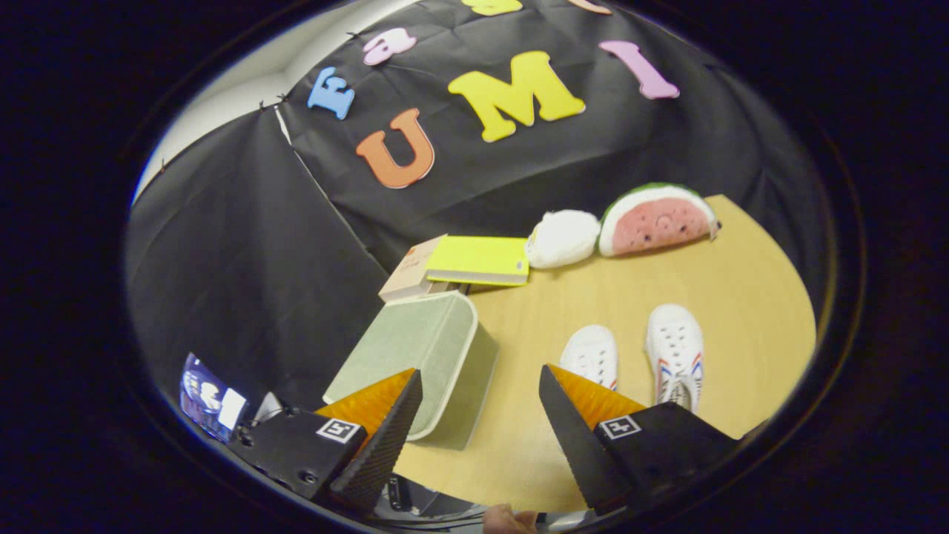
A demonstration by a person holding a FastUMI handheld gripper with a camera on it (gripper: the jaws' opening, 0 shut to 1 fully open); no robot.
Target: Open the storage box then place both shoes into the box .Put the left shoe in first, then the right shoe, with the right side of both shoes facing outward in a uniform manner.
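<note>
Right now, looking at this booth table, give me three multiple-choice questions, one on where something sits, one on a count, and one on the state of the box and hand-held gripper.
1. Where is the storage box relative to the shoes?
A. On the far side of them, by the watermelon plush
B. Beside them, ahead of the other finger
C. Under them

2. How many white shoes stand on the table?
A. One
B. Two
C. Three

3. What is the state of the box and the hand-held gripper?
A. Lid closed, fingers open and empty
B. Lid open, fingers empty
C. Lid closed, fingers shut on a shoe

Answers: 1 B, the green box lies ahead of one finger, the shoes ahead of the other. 2 B, one shoe and a second shoe stand side by side. 3 A, the lid lies flat on the box and bare table shows between the spread fingers.
</note>
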